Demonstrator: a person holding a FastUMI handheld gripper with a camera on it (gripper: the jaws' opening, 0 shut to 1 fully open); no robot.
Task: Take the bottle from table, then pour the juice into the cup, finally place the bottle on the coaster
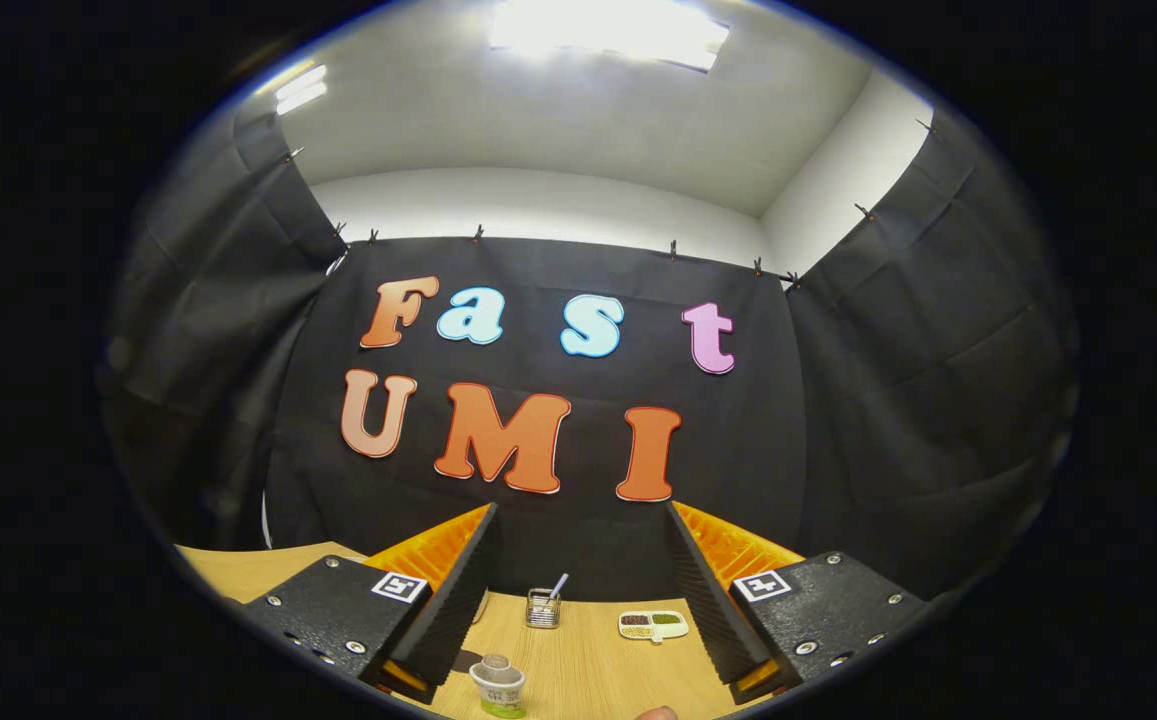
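We see our gripper [580, 515] as two long fingers [458, 590] set wide apart, with nothing between them. Each finger tapers to a narrow far tip, and its inner face is covered with fine ribbing. The outer sides carry a coarser ridged moulding that runs along their length. At the near end each finger sits on a chunky, angular block with a matt, slightly speckled surface. The left block [338, 610] and the right block [828, 605] each bear a small square black-and-white marker [400, 586] on top, close to the finger. Round silvery screws [330, 562] dot the corners and near edges of both blocks.
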